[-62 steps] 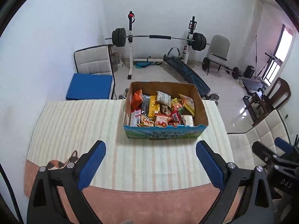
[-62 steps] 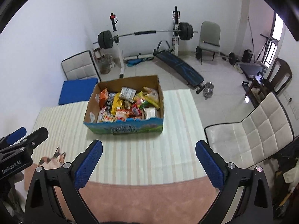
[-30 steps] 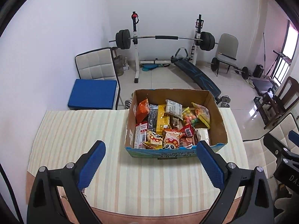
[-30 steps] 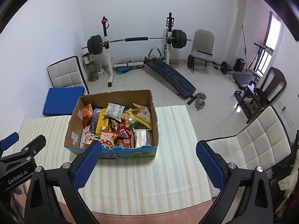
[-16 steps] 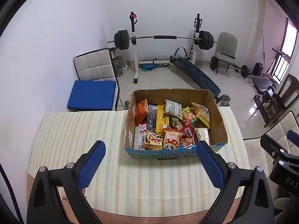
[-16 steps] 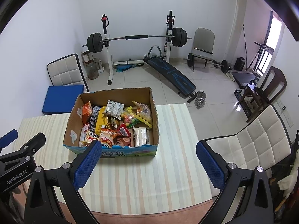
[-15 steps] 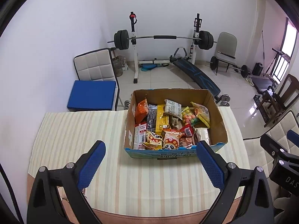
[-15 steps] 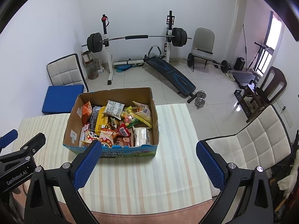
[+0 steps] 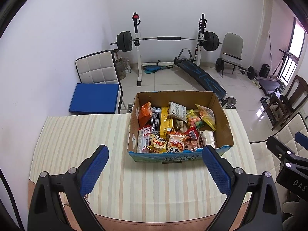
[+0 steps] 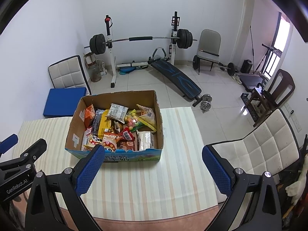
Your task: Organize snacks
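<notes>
An open cardboard box (image 9: 224,121) (image 10: 76,123) stands on the striped tablecloth, filled with several snack packets: an orange bag (image 9: 144,111), a yellow pack (image 9: 166,123), a panda-print packet (image 9: 174,144), a bag of coloured balls (image 9: 194,118). My left gripper (image 9: 155,170) hovers open above the cloth in front of the box, nothing between its blue pads. My right gripper (image 10: 153,171) is open too, in front and to the right of the box, and holds nothing. Each gripper shows at the edge of the other's view.
The table (image 9: 77,134) carries a striped cloth with a pink border near me. A blue-cushioned chair (image 9: 94,96) stands beyond its far left, a white padded chair (image 10: 259,146) to the right. A barbell rack (image 9: 167,38) and bench stand behind on the tiled floor.
Both grippers came forward and higher over the table since two seconds ago, so the box sits nearer and I look more into it. Over the last half second hardly anything shifted.
</notes>
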Motion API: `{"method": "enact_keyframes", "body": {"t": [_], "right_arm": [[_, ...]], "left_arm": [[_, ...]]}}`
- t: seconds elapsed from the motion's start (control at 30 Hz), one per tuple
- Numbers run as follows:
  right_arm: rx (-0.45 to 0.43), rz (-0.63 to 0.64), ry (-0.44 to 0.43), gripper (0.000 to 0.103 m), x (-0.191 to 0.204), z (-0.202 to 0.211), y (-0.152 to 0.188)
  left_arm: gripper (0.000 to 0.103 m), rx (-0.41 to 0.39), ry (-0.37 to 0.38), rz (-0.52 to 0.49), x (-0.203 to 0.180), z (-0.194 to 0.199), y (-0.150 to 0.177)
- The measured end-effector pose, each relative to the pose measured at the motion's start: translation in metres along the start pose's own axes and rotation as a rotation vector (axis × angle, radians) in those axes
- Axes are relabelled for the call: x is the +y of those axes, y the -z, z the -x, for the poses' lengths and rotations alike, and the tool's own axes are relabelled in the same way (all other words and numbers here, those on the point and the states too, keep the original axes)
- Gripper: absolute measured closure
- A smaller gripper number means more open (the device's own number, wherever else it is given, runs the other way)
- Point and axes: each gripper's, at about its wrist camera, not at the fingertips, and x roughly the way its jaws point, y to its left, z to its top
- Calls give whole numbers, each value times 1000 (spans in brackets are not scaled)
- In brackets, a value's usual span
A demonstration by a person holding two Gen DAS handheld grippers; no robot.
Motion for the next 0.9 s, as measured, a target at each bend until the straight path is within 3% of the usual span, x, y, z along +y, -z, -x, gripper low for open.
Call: {"method": "enact_keyframes", "body": {"t": [0.9], "right_arm": [[-4,3,3,0,-6,5,5]], "left_arm": [[1,-4,9,-9,6,4,6]]}}
